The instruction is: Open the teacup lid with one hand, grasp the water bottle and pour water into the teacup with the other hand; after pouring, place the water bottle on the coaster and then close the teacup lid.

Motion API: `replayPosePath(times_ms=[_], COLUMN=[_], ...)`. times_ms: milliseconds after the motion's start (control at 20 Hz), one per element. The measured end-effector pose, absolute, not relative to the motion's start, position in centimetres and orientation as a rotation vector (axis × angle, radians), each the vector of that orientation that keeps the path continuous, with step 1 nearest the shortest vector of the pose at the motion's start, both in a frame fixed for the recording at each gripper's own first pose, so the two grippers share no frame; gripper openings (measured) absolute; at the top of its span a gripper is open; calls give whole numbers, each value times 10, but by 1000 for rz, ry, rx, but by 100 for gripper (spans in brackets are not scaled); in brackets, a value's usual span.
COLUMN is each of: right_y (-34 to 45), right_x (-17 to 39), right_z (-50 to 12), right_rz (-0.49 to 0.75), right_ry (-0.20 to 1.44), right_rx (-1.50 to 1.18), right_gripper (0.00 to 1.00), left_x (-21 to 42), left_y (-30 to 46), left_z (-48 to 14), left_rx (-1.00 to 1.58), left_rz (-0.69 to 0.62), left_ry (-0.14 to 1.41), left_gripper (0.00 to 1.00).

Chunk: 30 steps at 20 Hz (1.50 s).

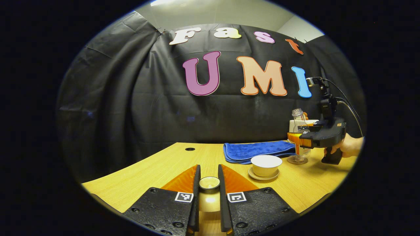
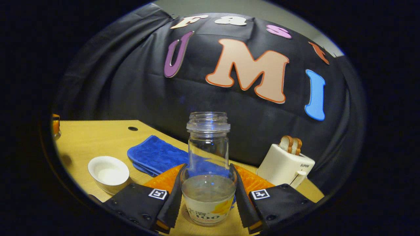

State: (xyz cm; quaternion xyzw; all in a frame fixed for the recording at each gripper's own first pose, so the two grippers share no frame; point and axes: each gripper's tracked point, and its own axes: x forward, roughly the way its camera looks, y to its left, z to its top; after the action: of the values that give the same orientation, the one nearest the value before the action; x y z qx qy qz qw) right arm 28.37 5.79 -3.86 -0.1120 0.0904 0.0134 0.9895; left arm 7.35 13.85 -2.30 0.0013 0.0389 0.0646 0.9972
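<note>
Lid [image 1: 209,183] pinched in your left gripper [image 1: 209,183], off the open teacup [image 1: 265,165]. Right gripper [image 2: 208,186] clamps the water bottle [image 2: 208,170], upright beside the cup, apparently on its coaster. Pour comes next, I'd say: lift, swing over, tilt gently.

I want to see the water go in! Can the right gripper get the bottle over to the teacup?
Probably yes. The right gripper already clamps the water bottle, the teacup sits open, and bare table lies between them.

A clear glass water bottle [image 2: 208,170], uncapped, stands centre frame between the right gripper [image 2: 207,196] fingers. A white open teacup [image 2: 108,171] sits lower left.
</note>
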Motion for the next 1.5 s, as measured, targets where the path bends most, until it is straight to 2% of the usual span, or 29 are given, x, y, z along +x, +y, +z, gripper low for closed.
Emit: replayPosePath(times_ms=[750,1000,1400,1450,1500], right_y=[32,40,33,32,32], right_x=[291,287,287,287,286], right_z=[-43,-43,-49,-48,-49], right_rz=[-100,-75,-106,-111,-115], right_ry=[139,85,110,112,113], right_rx=[55,-13,-3,-4,-5], right_gripper=[77,78,81,84,82], left_x=[74,74,74,73,74], left_y=[137,138,138,138,137], left_z=[-23,-23,-23,-23,-23], left_rx=[2,2,2,2,2], left_rz=[127,127,127,127,127], left_ry=[77,76,77,76,77], left_gripper=[23,23,23,23,23])
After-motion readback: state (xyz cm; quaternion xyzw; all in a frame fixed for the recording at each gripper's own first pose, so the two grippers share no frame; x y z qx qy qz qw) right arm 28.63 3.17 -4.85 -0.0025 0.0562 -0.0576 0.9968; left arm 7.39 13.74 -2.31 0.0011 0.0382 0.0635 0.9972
